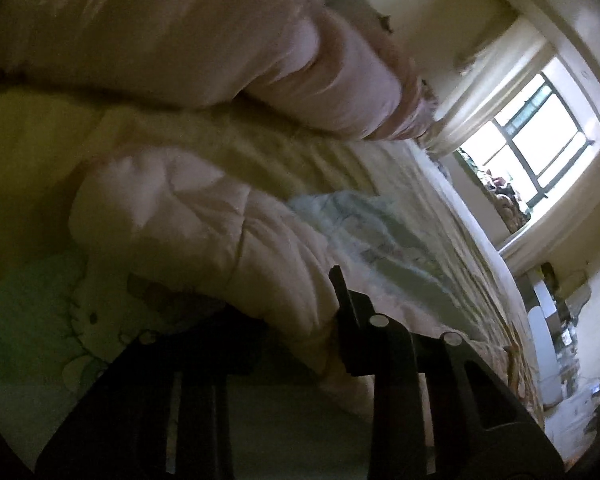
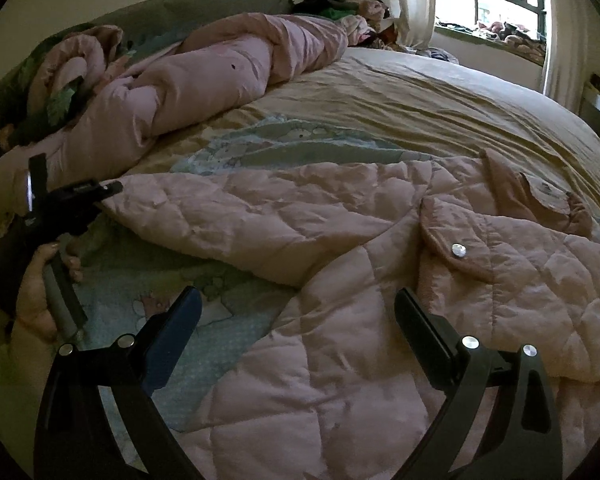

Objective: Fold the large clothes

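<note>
The bed (image 2: 440,92) fills my view, its sheet rumpled, a pink duvet (image 2: 220,76) bunched along the far side. My quilted pink coat (image 2: 340,280) lies spread across the near half, one sleeve (image 2: 228,216) stretched left. My left tongs (image 2: 112,190) clamp that sleeve's cuff — my right tongs (image 2: 298,308) hang apart just above the coat, gripping nothing.

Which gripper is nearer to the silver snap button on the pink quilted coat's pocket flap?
Right. The right gripper hovers open over the coat, just below the button. The left gripper is at the sleeve end, far across the coat.
</note>
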The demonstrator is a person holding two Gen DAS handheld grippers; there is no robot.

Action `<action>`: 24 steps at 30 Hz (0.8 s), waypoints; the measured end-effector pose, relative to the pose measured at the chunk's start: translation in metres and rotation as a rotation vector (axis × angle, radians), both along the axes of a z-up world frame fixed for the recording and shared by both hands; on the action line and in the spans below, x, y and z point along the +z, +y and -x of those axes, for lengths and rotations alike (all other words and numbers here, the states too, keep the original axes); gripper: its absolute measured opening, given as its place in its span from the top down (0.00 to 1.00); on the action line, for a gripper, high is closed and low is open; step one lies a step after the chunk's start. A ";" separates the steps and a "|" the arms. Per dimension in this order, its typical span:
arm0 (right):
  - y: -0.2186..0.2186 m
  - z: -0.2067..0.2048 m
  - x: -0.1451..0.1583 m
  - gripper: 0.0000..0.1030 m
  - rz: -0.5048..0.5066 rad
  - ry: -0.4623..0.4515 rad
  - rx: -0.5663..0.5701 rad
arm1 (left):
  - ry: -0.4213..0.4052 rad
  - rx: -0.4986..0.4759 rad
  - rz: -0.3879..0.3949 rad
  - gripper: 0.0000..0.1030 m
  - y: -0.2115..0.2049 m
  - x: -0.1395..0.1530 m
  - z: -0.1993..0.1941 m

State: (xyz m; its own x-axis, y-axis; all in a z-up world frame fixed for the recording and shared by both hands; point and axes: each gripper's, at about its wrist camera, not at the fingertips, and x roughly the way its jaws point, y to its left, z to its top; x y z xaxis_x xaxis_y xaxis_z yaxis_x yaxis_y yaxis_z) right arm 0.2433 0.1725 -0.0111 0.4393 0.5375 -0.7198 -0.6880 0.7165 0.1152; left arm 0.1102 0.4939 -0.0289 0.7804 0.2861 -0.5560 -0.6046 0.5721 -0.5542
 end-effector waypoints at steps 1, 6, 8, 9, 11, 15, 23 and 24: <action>-0.003 -0.001 0.001 0.06 -0.002 0.001 -0.003 | -0.007 -0.002 -0.010 0.80 -0.002 0.004 0.001; -0.019 -0.006 0.006 0.06 -0.020 -0.003 -0.036 | -0.068 -0.033 -0.060 0.82 -0.012 0.037 0.011; -0.029 -0.010 0.008 0.06 -0.032 0.000 -0.059 | -0.092 -0.048 -0.082 0.83 -0.018 0.049 0.014; -0.033 -0.012 0.010 0.06 -0.039 -0.002 -0.070 | -0.104 -0.057 -0.098 0.83 -0.022 0.057 0.017; -0.040 -0.014 0.013 0.06 -0.052 -0.007 -0.084 | -0.126 -0.074 -0.124 0.84 -0.032 0.068 0.020; -0.059 -0.017 0.022 0.06 -0.076 -0.012 -0.114 | -0.171 -0.112 -0.170 0.85 -0.054 0.091 0.028; -0.101 -0.017 0.032 0.06 -0.139 -0.008 -0.160 | -0.187 -0.153 -0.244 0.87 -0.096 0.126 0.032; -0.104 -0.016 0.033 0.06 -0.143 -0.009 -0.161 | -0.184 -0.155 -0.250 0.87 -0.100 0.129 0.029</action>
